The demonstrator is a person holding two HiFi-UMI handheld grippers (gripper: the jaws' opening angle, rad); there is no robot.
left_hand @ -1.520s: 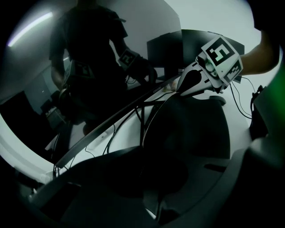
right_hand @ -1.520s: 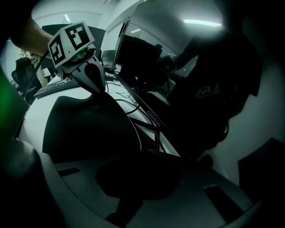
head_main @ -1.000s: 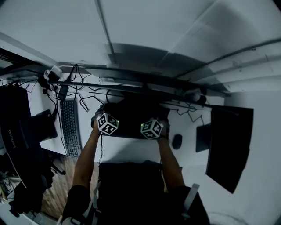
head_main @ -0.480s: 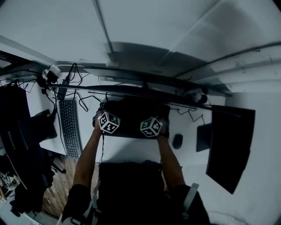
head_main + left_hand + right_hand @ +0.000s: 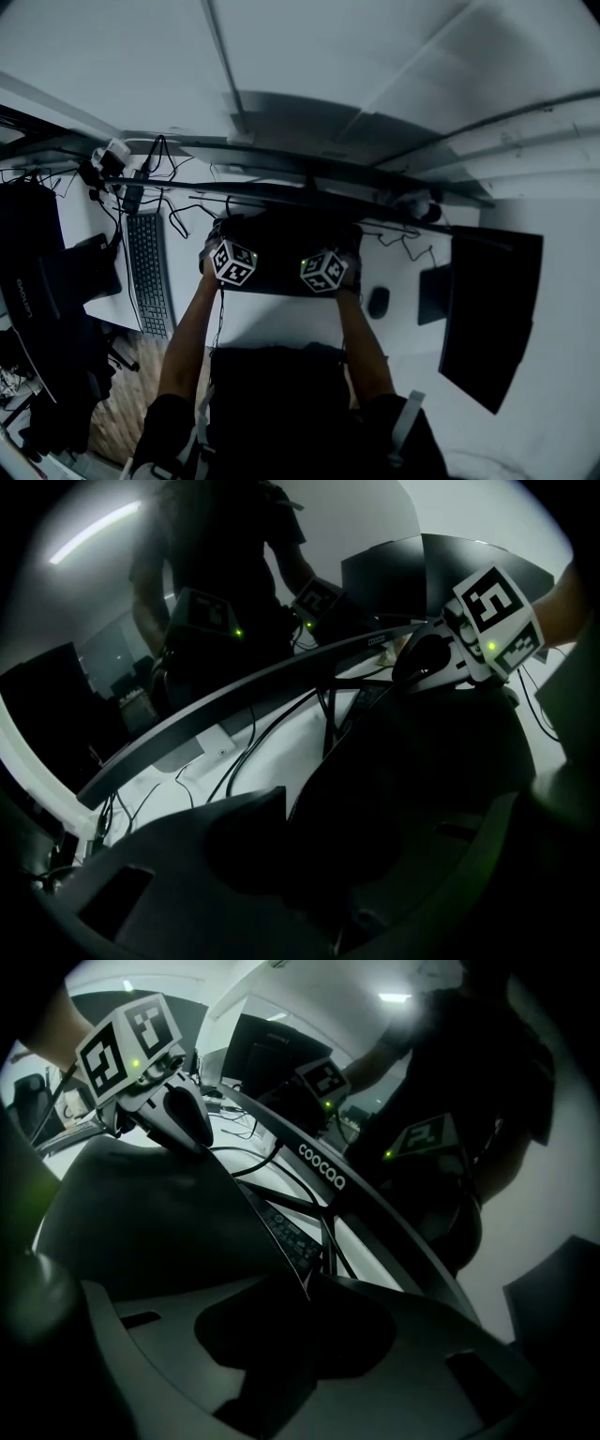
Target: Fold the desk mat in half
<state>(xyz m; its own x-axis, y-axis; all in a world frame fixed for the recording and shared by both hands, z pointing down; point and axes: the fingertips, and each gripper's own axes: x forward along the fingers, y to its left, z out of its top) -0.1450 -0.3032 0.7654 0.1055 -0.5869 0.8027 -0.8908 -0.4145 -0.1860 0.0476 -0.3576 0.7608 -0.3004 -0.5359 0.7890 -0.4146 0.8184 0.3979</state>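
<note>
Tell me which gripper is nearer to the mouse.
Right. In the head view the right gripper is just left of the mouse, the left gripper farther left. Both have just been opening their jaws, desk mat between them.

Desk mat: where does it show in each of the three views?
Head view: the mat is the dark rectangle at centre.
Left gripper view: dark sheet, centre right.
Right gripper view: dark sheet, centre left.
Shared landmark: the curved monitor just beyond the mat.
</note>
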